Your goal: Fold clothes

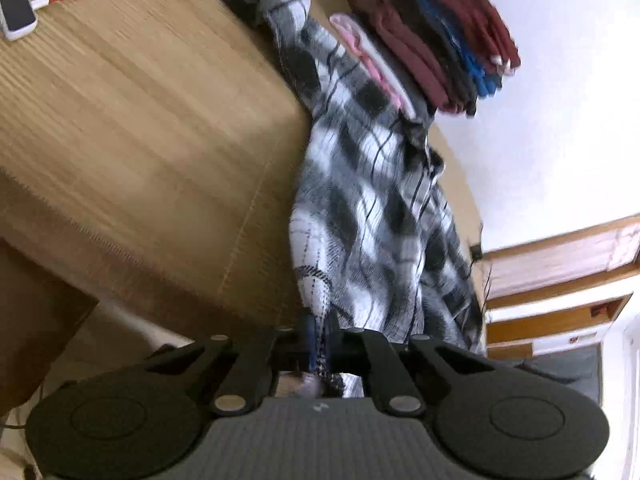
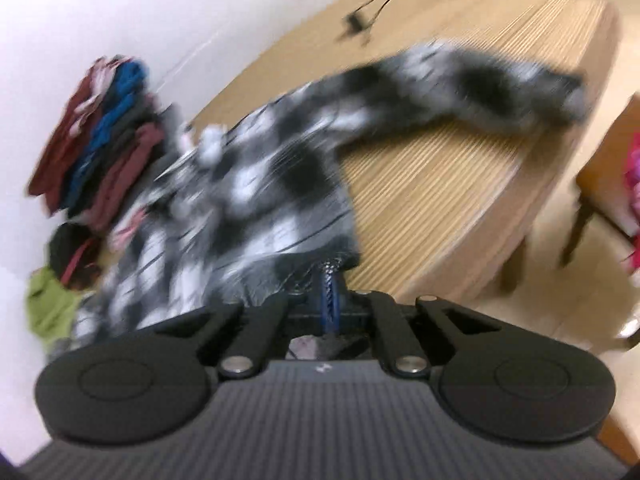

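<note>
Left wrist view carries no readable writing. Nearest, the left gripper (image 1: pixel 319 344) tilts downward, its jaws clamped on an edge of the black-and-white plaid shirt (image 1: pixel 372 200), which stretches away across the wooden table (image 1: pixel 140 120). The right gripper (image 2: pixel 330 294), also angled down, pinches another edge of that shirt. Beyond lie a stack of folded clothes (image 1: pixel 440 40) and, farthest, a phone (image 1: pixel 16 8).

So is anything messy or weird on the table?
Mostly the plaid shirt: bunched and twisted on the wooden table, not flat, pinched by the left gripper and right gripper. The folded stack leans slightly.
</note>
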`<state>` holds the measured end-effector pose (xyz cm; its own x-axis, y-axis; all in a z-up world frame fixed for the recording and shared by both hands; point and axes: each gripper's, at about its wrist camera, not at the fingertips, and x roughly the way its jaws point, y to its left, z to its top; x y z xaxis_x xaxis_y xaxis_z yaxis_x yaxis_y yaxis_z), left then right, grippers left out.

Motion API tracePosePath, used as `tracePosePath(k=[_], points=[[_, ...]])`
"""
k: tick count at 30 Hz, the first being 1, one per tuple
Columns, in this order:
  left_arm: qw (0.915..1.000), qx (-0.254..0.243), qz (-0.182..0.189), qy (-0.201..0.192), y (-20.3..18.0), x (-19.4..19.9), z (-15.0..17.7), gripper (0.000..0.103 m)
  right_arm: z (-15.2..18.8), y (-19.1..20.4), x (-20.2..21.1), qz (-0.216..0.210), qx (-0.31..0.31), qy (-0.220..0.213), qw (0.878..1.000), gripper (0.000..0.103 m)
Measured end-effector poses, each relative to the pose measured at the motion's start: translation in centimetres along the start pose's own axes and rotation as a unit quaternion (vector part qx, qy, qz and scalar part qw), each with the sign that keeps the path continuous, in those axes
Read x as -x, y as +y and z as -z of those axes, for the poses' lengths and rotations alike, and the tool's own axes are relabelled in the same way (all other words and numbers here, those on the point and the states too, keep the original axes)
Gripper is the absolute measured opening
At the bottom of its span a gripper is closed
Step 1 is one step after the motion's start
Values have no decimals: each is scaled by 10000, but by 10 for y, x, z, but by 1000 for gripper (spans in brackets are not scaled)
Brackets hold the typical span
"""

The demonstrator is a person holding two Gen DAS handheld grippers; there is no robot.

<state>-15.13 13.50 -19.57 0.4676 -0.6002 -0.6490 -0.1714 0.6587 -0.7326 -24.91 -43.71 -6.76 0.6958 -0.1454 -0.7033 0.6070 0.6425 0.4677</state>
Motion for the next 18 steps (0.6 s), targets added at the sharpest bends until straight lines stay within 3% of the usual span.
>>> tracePosePath(k=[3,5,8,10,13,15,17,18], points=[[9991,-138,-357,192,11,-17,9,4,-14,-19,-19,760,28,167,9970,6],[9975,-160,-621,303,21,-30,14,6,-13,-23,-27,1304,330,-18,9909,7],[9936,-163,-1030,434,38,-46,21,21,-11,-37,-36,1556,476,-44,9867,8],[9865,-187,-1512,599,51,-52,23,22,-7,-42,-41,1665,461,79,9849,12],[9780,-151,-1976,651,64,-49,24,26,-2,-49,-43,1652,430,160,9852,27],[9841,-41,-1708,488,66,-34,23,25,-1,-53,-38,1479,436,93,9880,32],[9936,-472,-1006,-207,46,-5,22,22,-3,-49,-34,1263,632,-68,9900,33],[9928,-899,-599,-513,30,8,21,22,-6,-46,-33,1136,802,-166,9901,33]])
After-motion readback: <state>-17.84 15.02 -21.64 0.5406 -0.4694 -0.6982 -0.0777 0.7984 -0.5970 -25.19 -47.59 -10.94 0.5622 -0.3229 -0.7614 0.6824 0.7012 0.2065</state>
